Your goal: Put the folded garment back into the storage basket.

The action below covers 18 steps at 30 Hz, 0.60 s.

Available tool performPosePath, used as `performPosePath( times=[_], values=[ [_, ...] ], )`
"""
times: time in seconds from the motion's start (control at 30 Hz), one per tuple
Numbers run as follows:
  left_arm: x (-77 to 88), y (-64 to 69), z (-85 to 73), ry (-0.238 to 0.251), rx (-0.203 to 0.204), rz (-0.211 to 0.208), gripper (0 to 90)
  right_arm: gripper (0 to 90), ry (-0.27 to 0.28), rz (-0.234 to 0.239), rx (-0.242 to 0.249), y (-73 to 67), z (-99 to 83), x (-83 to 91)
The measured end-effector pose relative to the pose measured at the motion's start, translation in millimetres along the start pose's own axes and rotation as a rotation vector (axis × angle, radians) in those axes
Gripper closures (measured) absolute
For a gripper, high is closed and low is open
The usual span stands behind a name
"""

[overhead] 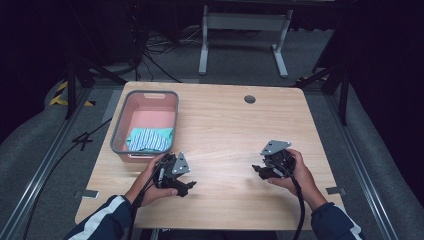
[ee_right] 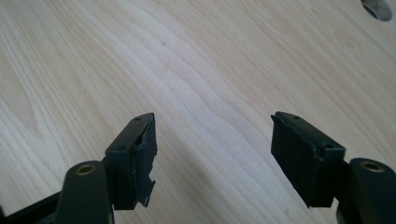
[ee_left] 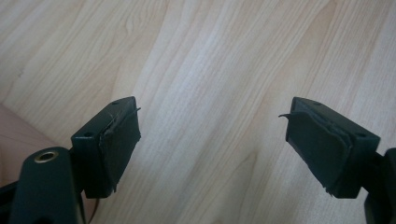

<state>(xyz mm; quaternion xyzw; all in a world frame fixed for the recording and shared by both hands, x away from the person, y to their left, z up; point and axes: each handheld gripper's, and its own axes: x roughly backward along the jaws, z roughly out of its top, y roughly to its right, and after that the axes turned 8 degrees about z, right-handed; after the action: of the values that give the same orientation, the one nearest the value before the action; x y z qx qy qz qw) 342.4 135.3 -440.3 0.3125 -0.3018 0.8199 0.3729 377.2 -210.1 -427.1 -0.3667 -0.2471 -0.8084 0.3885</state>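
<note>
A pink basket with a grey rim (overhead: pixel 116 131) stands at the table's left side, and a folded cloth with teal and white stripes (overhead: pixel 149 139) lies in its near end. Just in front of the basket, a hand holds my left gripper (overhead: pixel 189 184) low over the wood. In the left gripper view this gripper (ee_left: pixel 212 140) stands open, with bare wood between its worn black pads (ee_left: pixel 119 144). My right gripper (overhead: pixel 257 170) hovers over the table's right half. It too is open (ee_right: pixel 212 149), nothing between its pads (ee_right: pixel 299 154).
The light wooden table (overhead: pixel 225 130) has a round cable hole (overhead: pixel 250 99) near its far edge, also seen as the cable hole (ee_right: pixel 378 8) at the top right of the right gripper view. Cables trail from both grippers toward the near edge. A white stand (overhead: pixel 245 30) is on the floor beyond.
</note>
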Motion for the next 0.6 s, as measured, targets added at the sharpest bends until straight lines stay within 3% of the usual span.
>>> performPosePath(
  times=[0.13,0.27,0.43,0.6],
  values=[
    [-2.9,1.1,-5.4,-0.006,0.005,-0.013,17.4,32.3,0.003,0.007,-0.021,1.7,-13.6,1.6],
    [-6.3,0.7,-13.4,-0.010,-0.017,-0.026,17.5,32.1,0.025,0.013,-0.055,4.2,-33.9,4.4],
    [-8.3,-4.3,-19.6,0.003,0.005,-0.061,17.5,31.4,0.036,0.020,-0.084,5.8,-54.2,8.4],
    [-11.6,-5.6,-30.8,0.016,0.012,-0.078,17.4,30.0,0.075,0.025,-0.146,8.6,-82.3,16.3]
  ],
)
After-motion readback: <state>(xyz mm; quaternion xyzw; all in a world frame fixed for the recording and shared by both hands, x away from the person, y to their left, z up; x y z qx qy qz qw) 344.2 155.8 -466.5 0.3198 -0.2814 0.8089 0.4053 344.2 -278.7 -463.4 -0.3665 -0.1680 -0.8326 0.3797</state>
